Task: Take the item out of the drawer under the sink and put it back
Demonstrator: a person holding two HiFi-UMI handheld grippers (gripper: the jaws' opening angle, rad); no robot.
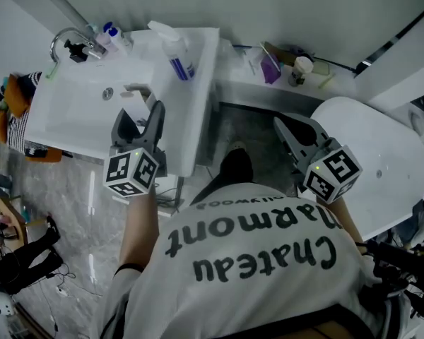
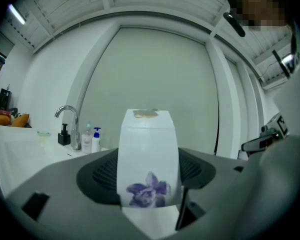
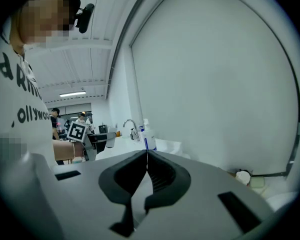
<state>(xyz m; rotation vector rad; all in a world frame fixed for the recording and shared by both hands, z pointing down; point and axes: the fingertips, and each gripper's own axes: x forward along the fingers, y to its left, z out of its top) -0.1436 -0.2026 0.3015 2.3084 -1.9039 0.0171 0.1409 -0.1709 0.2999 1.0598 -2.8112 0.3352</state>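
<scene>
A white pack with a purple flower print stands upright between the jaws of my left gripper, which is shut on it. In the head view the left gripper is raised over the front of the white sink; the pack hardly stands out against the basin there. My right gripper hangs to the right of the sink with its fingers pressed together, and the right gripper view shows nothing between them. The drawer under the sink is hidden.
A faucet and small bottles stand at the sink's back. A pump bottle sits on its right edge. A white toilet lid is at the right. Behind it a ledge holds a purple item and a cup.
</scene>
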